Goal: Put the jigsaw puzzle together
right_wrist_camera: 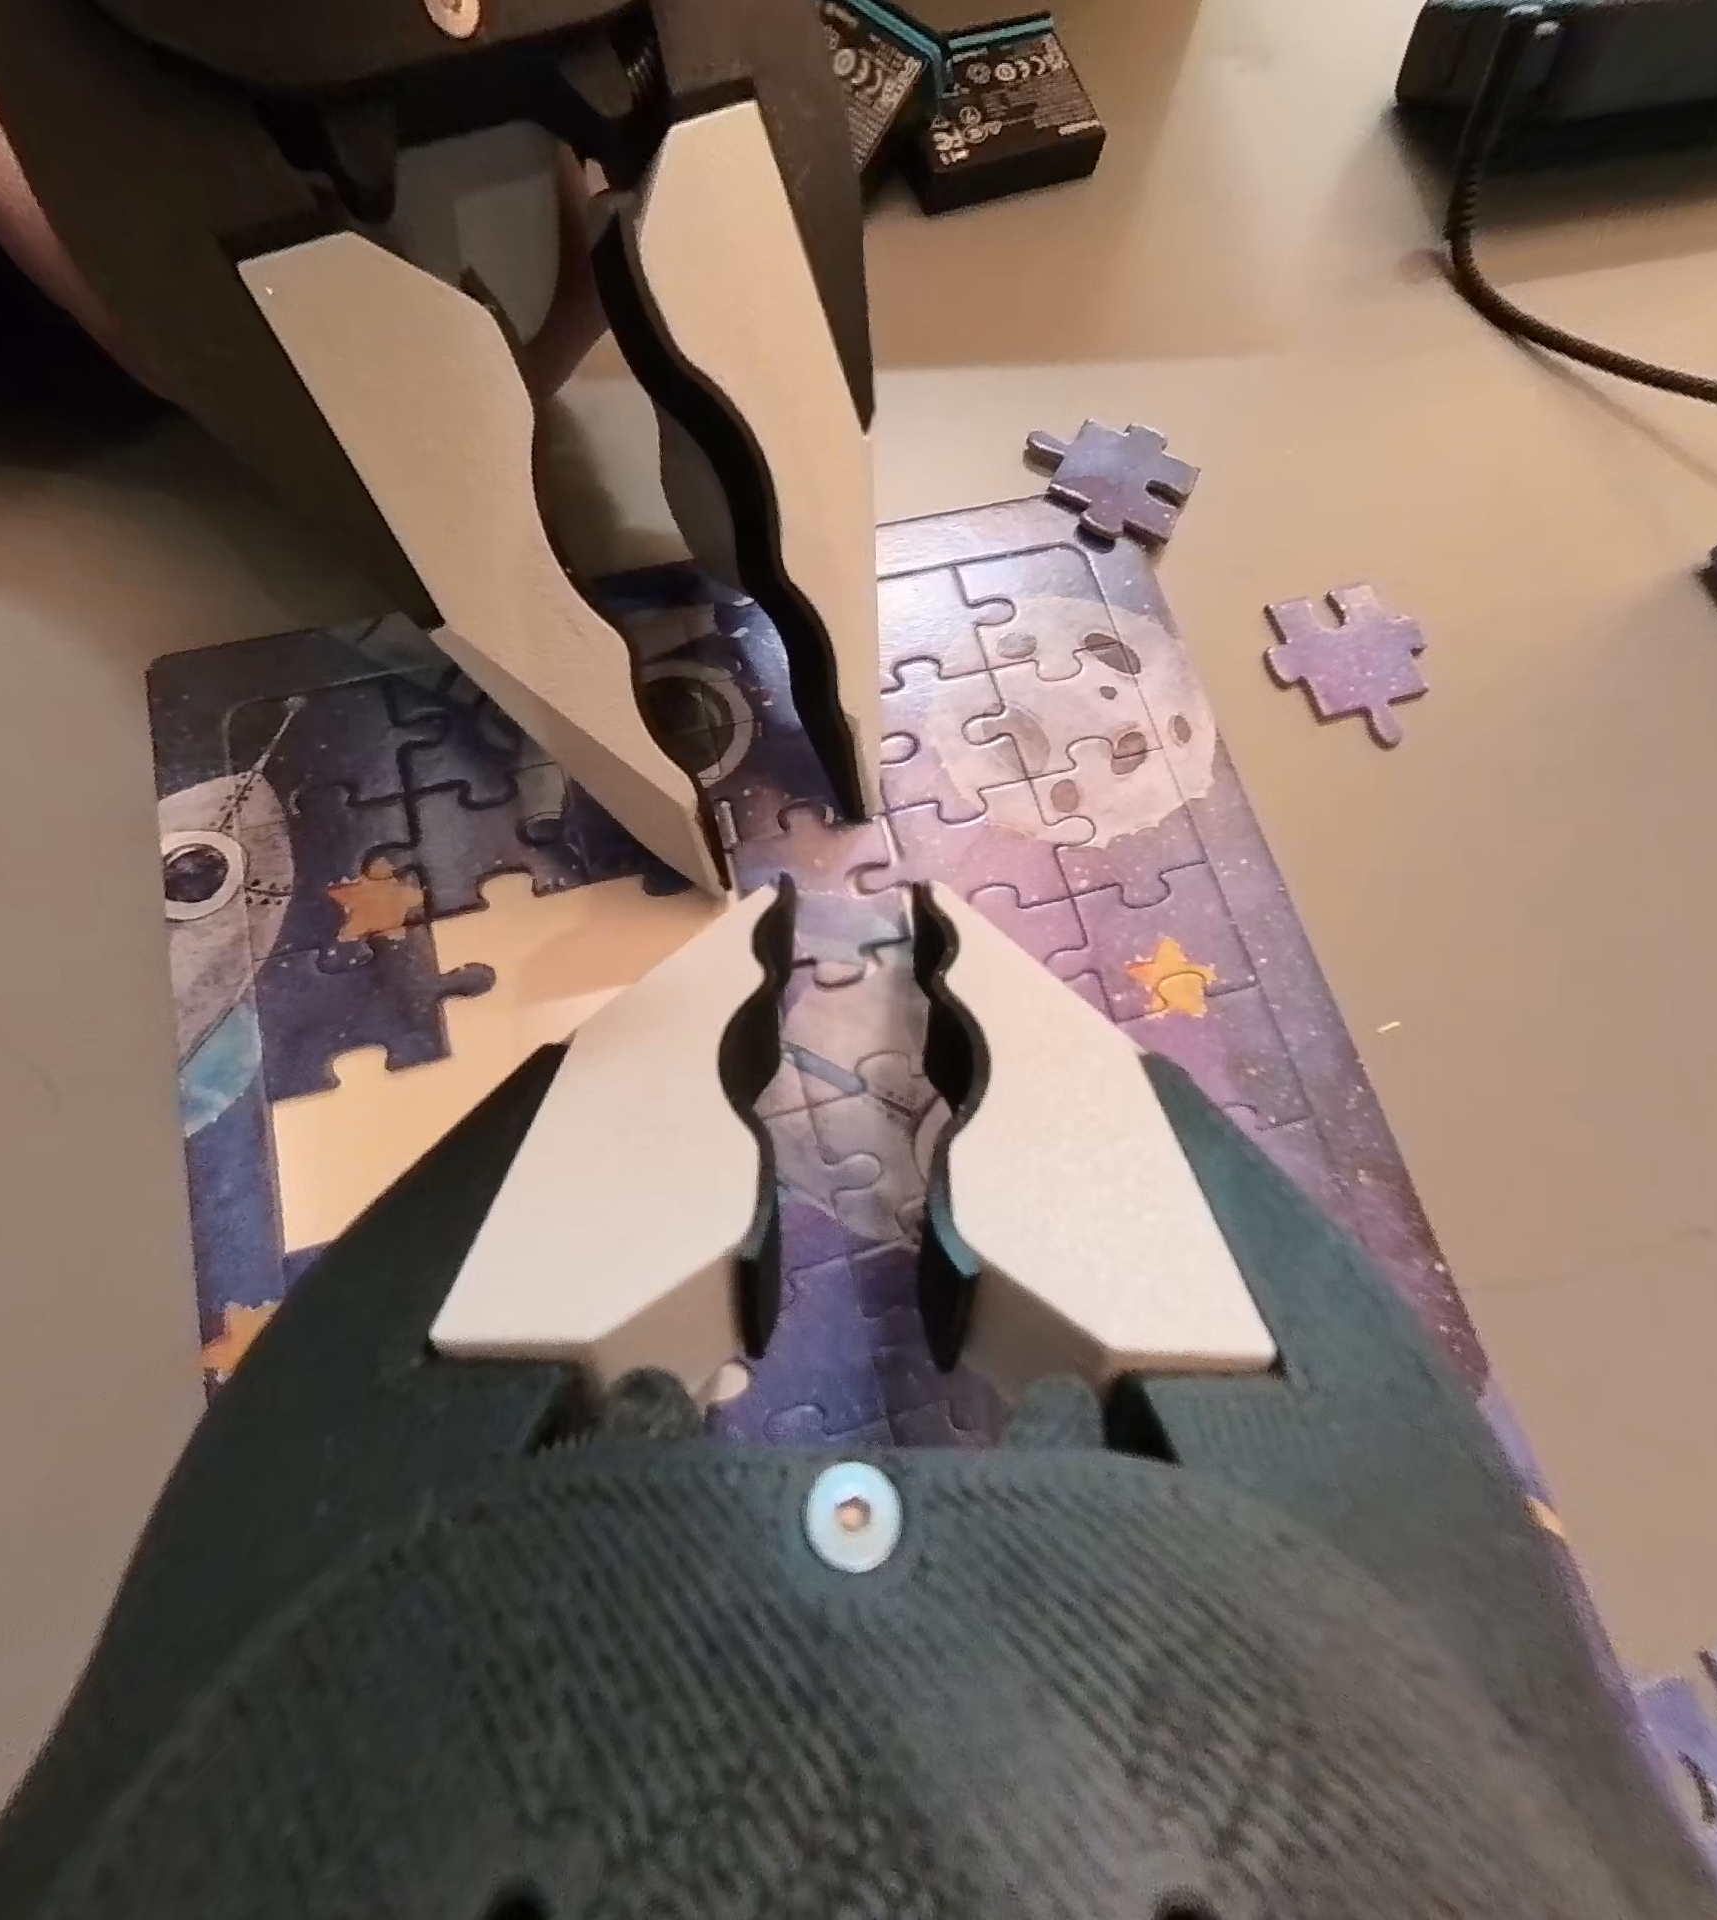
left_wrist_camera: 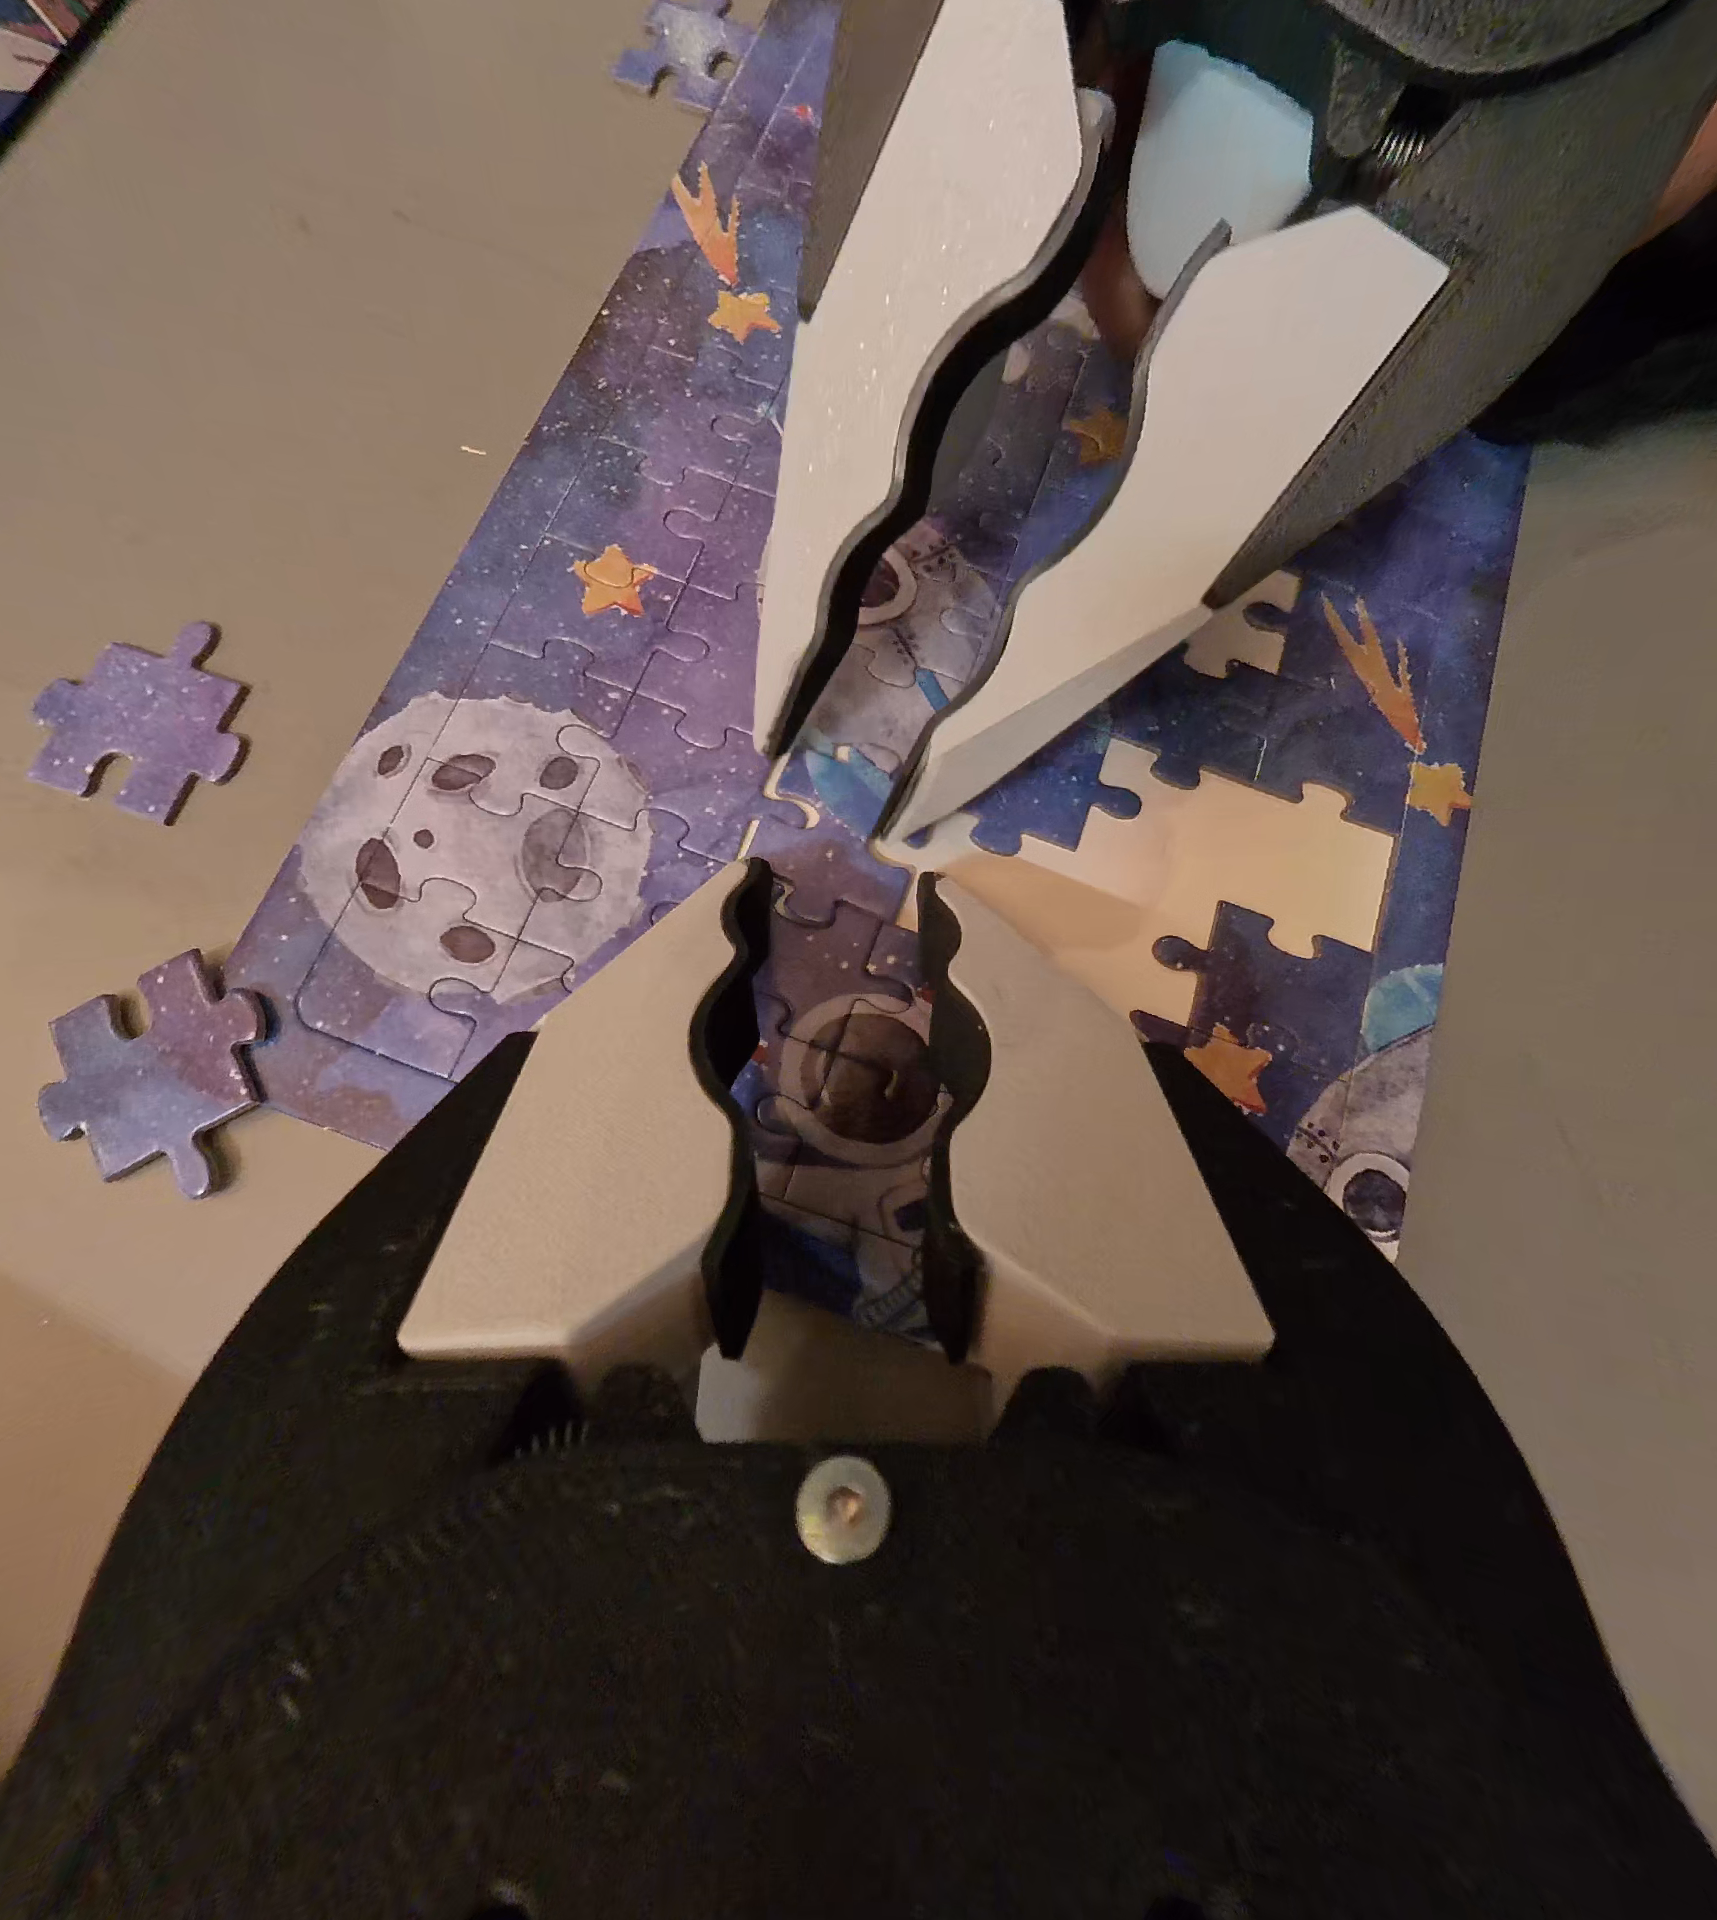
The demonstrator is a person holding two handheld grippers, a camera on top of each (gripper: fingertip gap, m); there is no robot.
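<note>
I held my left gripper (left_wrist_camera: 843, 883) and right gripper (right_wrist_camera: 849, 894) tip to tip over the puzzle (left_wrist_camera: 542, 665), both narrowly parted, gripping nothing, two loose pieces (left_wrist_camera: 142, 722) lying off its edge.

Small white print and certification marks on two black rectangular battery-like blocks (right_wrist_camera: 999, 125), top centre of the right wrist view, wording not given

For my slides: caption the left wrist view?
Two open grippers meet tip-to-tip over a partly assembled space puzzle.
</note>
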